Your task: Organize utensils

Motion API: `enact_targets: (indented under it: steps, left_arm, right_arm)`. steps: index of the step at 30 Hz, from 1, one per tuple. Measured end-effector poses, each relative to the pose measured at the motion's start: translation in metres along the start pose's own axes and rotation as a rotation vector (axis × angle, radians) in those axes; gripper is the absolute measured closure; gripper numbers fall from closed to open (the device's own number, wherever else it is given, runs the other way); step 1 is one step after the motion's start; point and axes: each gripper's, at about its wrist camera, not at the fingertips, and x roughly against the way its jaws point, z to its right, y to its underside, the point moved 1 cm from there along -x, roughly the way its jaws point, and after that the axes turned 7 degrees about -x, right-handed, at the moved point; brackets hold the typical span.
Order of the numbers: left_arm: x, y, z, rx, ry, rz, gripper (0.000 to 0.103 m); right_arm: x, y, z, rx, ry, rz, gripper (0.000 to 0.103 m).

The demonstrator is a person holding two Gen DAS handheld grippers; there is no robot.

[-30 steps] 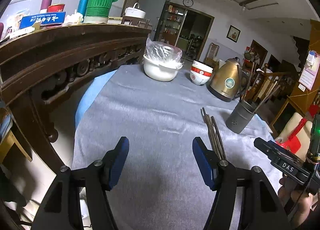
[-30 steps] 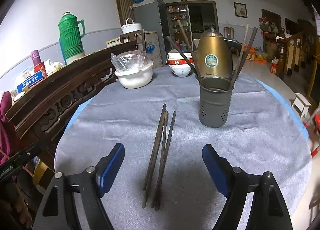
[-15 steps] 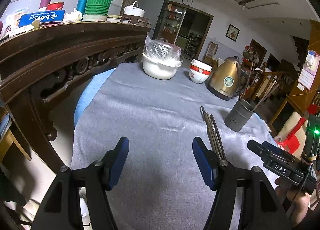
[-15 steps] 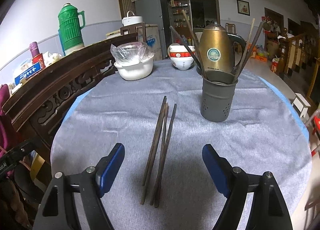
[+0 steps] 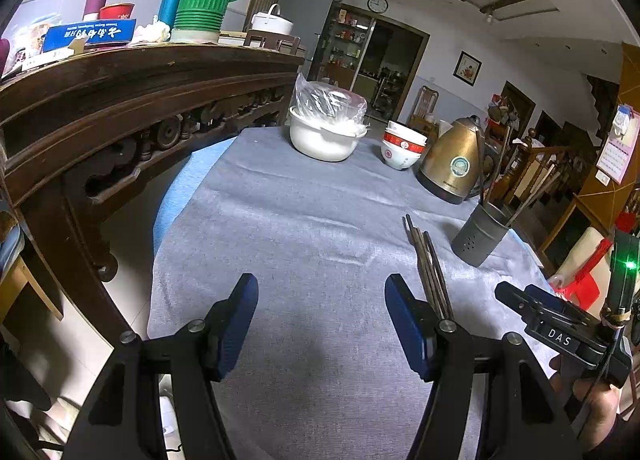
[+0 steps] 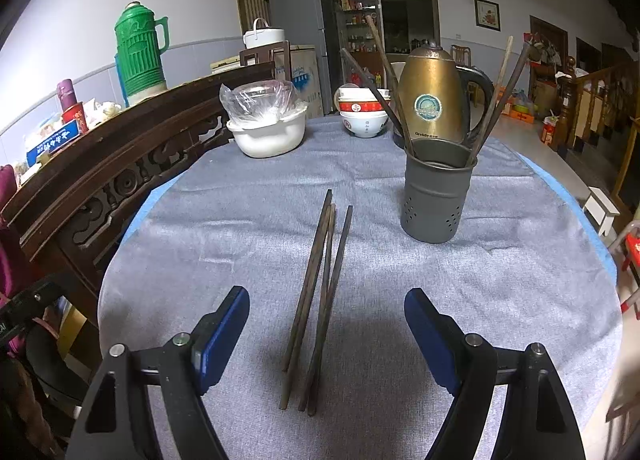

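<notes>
Chopsticks (image 6: 320, 296): loose bundle, lying mid-tabletop (image 6: 500, 300), awaiting the holder (image 6: 436, 196) beside them toward the far edge, already carrying several upright.
Right tongs (image 6: 326, 334): I am holding them open and empty, straddling the bundle's near ends, likely to pinch.
Left tongs (image 5: 320, 318): I am holding them open, empty, over bare cloth.

My left camera looks forward and down past its fingers, low and close over the grey cloth (image 5: 304, 244), from the table's near left side. My right camera sits further right, aimed down at the chopsticks (image 6: 320, 292) lying just ahead. Both views share the chopsticks (image 5: 430, 268), holder (image 5: 478, 238), kettle (image 6: 434, 100), bowls (image 6: 362, 112) and sideboard (image 5: 120, 100).
</notes>
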Motion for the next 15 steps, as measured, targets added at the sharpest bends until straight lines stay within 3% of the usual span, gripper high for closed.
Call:
enact_targets:
  steps: [15]
  left_arm:
    - [-0.0008,-0.0002,0.0071,-0.021,0.011,-0.003,0.036]
  right_arm:
    - [-0.0026,0.0010,0.0093,-0.015,0.015,-0.014,0.020]
